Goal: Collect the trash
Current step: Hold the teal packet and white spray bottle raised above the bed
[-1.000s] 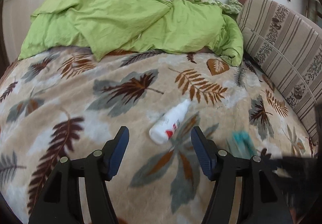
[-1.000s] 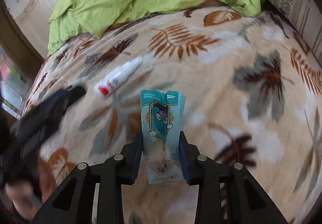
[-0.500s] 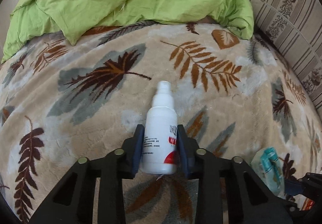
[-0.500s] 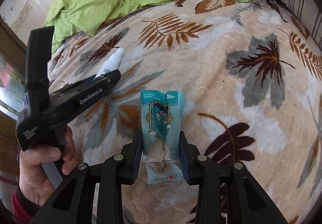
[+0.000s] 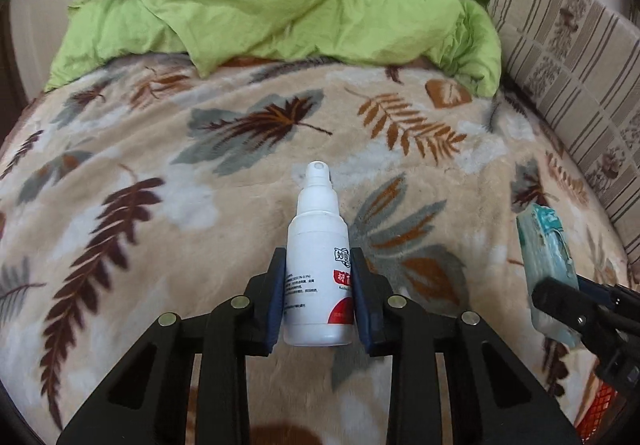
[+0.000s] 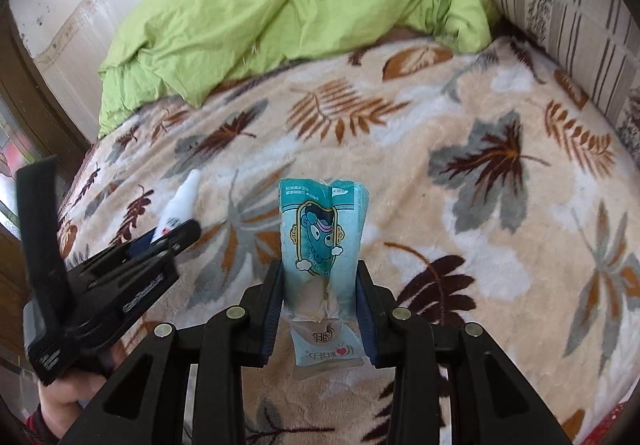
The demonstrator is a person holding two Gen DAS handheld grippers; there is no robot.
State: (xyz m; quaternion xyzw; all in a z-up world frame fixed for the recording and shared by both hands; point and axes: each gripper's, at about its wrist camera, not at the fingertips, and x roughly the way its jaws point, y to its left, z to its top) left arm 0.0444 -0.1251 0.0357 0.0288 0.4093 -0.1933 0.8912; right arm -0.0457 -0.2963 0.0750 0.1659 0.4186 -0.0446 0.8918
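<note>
Two hand-held grippers are working over a bed (image 5: 120,245) w/ a leaf-print blanket. The left hand-held gripper (image 5: 318,295) is clamping a white bottle (image 5: 318,265) low on its body, nozzle pointing away; the bottle appears just off the blanket. The right hand-held gripper (image 6: 320,309) is pinching a teal wrapper (image 6: 322,241) upright, also above the bed.

Doing the step well probably means keeping both grips firm, esp. on the smooth bottle, and carrying both pieces level toward a bin.

The left view is showing something red at its bottom-right edge, too cropped to identify. The right view alone is showing the person's hand (image 6: 70,385).
</note>
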